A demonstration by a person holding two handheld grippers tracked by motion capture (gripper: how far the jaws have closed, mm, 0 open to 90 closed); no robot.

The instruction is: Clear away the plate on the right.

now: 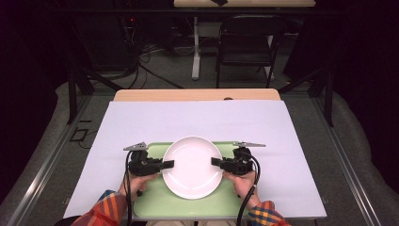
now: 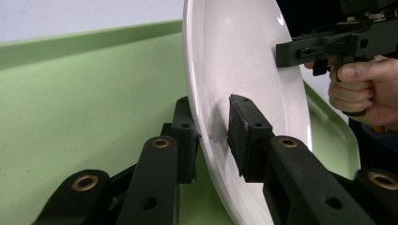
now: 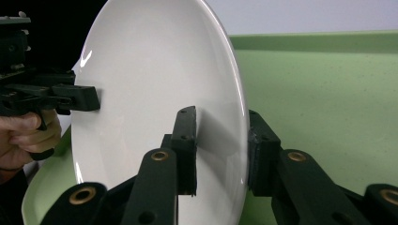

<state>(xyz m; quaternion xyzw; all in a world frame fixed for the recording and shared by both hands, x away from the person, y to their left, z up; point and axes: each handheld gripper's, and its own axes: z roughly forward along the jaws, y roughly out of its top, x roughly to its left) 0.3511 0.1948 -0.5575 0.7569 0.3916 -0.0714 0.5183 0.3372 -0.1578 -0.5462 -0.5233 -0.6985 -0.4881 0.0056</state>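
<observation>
Closest to you, your sleeves are orange-and-blue plaid, and each hand holds a black two-jaw gripper. Your left gripper (image 1: 165, 165) has its jaws straddling the left rim of the round, glossy white ceramic plate (image 1: 193, 167). In the left gripper view the outer pad sits against the plate's underside while the inner pad (image 2: 244, 131) stands just off the top face, with a sliver of gap: parted, not pressing. Your right gripper (image 1: 215, 162) brackets the opposite rim. In the right gripper view the plate edge runs between the two pads, and a thin gap shows on each side, so those jaws are apart around the rim as well.

The plate itself is plain, shallow, smooth, with bright highlights along its curved lip and no pattern or food on it. It lies flat in the middle of a pale green rectangular plastic tray (image 1: 155, 202) with a raised rim, near your edge of the table.

Under the tray lies a white sheet (image 1: 141, 122), covering most of the light wooden table (image 1: 197, 94). Farther off, a dark folding chair (image 1: 247, 42) stands on the grey floor.
</observation>
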